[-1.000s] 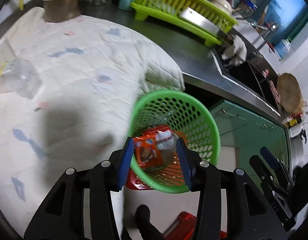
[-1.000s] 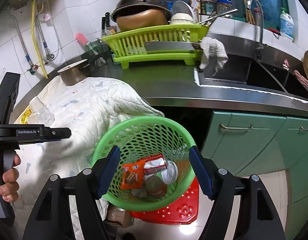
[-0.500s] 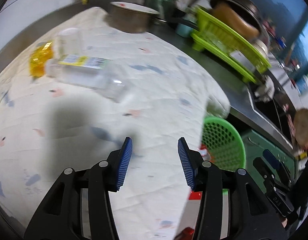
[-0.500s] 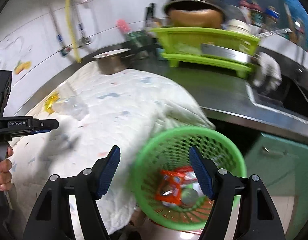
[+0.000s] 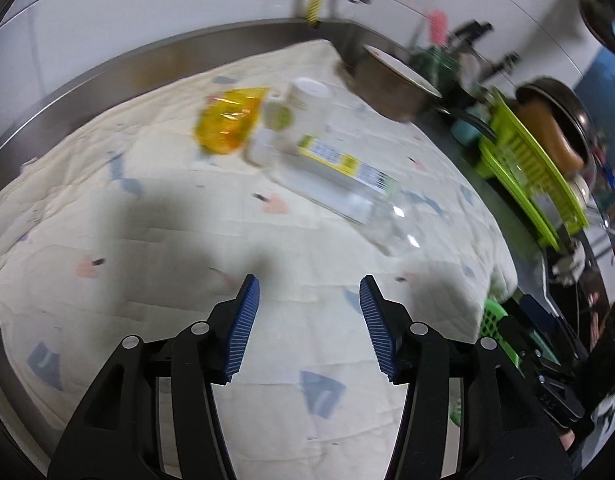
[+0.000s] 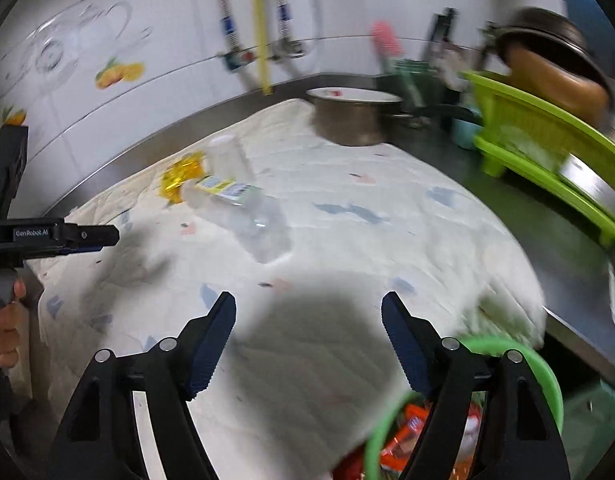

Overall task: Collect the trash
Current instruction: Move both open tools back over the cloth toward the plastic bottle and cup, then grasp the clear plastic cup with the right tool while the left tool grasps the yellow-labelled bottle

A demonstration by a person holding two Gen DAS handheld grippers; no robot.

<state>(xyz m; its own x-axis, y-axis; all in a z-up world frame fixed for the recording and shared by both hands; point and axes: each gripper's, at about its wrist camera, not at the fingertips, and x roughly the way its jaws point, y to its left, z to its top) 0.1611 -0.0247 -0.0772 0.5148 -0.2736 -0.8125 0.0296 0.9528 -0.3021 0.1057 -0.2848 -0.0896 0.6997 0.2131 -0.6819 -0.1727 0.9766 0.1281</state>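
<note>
Both sets of jaws are opening w/ nothing between them: left gripper (image 5: 309,300) mid-wide, right gripper (image 6: 307,312) wider. Trash sits center-upper frame on the quilt (image 5: 167,240): clear bottle (image 5: 347,184), yellow wrapper (image 5: 227,124), plastic cup (image 5: 303,100). Green basket (image 6: 543,372) is lower right, already holding wrappers. Looks like the reach-for-next-piece step imo; next move = line up on the bottle.

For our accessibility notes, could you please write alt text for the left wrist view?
The left claw, jaws opening with nothing between them, hangs over a quilted cloth where a clear plastic bottle, a yellow wrapper and a white cup lie.
</note>
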